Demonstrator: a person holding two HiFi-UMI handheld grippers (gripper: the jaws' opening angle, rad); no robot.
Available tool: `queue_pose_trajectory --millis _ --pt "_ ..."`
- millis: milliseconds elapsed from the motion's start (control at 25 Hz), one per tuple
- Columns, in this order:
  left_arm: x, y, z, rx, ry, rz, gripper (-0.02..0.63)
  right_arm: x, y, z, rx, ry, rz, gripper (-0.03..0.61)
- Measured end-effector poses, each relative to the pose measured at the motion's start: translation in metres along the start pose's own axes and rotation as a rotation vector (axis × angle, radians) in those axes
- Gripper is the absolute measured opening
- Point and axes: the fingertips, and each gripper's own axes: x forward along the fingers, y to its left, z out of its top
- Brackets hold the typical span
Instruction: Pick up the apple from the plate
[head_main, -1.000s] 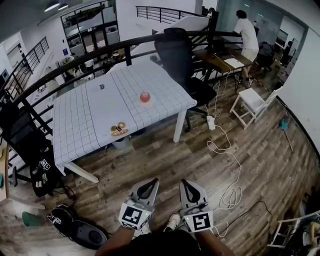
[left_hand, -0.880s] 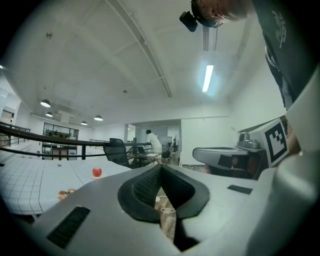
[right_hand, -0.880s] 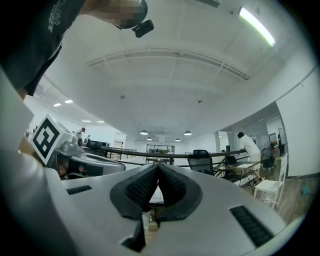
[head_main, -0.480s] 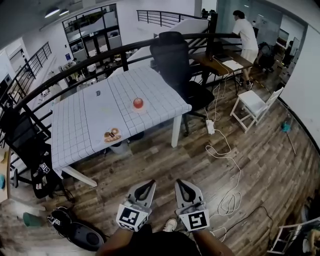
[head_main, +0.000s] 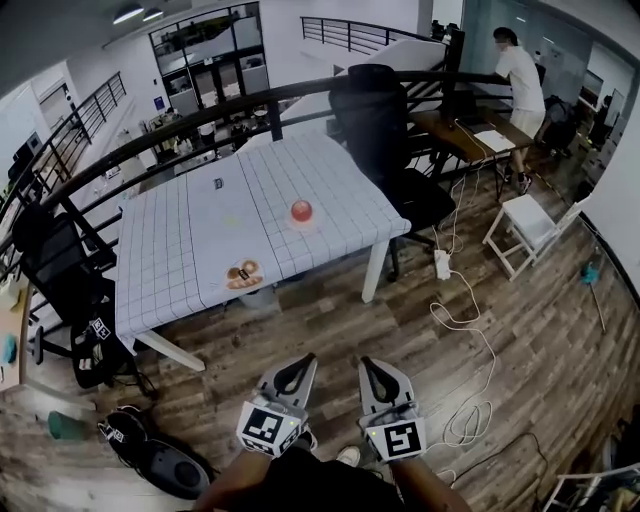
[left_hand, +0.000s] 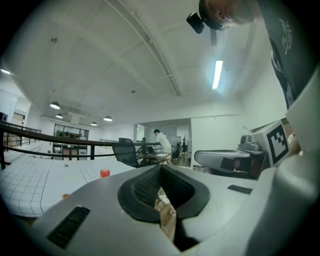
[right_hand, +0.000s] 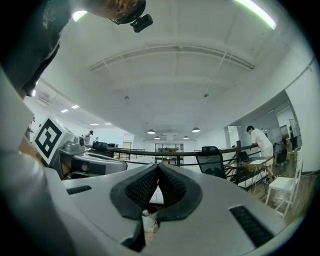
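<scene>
Open-plan office. Black railing (head_main: 200, 115) runs along edge of room. Black swivel chair (head_main: 375, 115) beside white table (head_main: 190, 250) in grid cloth. Person (head_main: 522, 80) stands at wooden desk (head_main: 470, 135). Power strip (head_main: 441, 264) and cables (head_main: 470, 330) on wood-plank floor (head_main: 420, 330). Glass partitions (head_main: 210, 65) behind, strip light (left_hand: 217, 74) on ceiling.

wooden plank floor (head_main: 330, 320) open up to white grid-cloth table (head_main: 180, 250); cloth bare around red apple (head_main: 301, 211); plate of brown snacks (head_main: 243, 275) at near edge, left of apple; black office chair (head_main: 375, 120) behind far corner

A red apple (head_main: 301, 210) sits on what looks like a small pale plate (head_main: 301, 227).
</scene>
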Motion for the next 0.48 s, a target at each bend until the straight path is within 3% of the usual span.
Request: queue_pose_trajectory --millis 200,480 --pt "0.019 0.043 0.000 -0.012 -0.007 0.011 0.020 0.047 0.002 -0.012 -0.040 0.045 0.028 0.024" --pt "0.036 0.120 0.006 -0.027 -0.024 0.039 0.020 0.122 0.004 -0.017 -0.049 0.048 0.001 0.023"
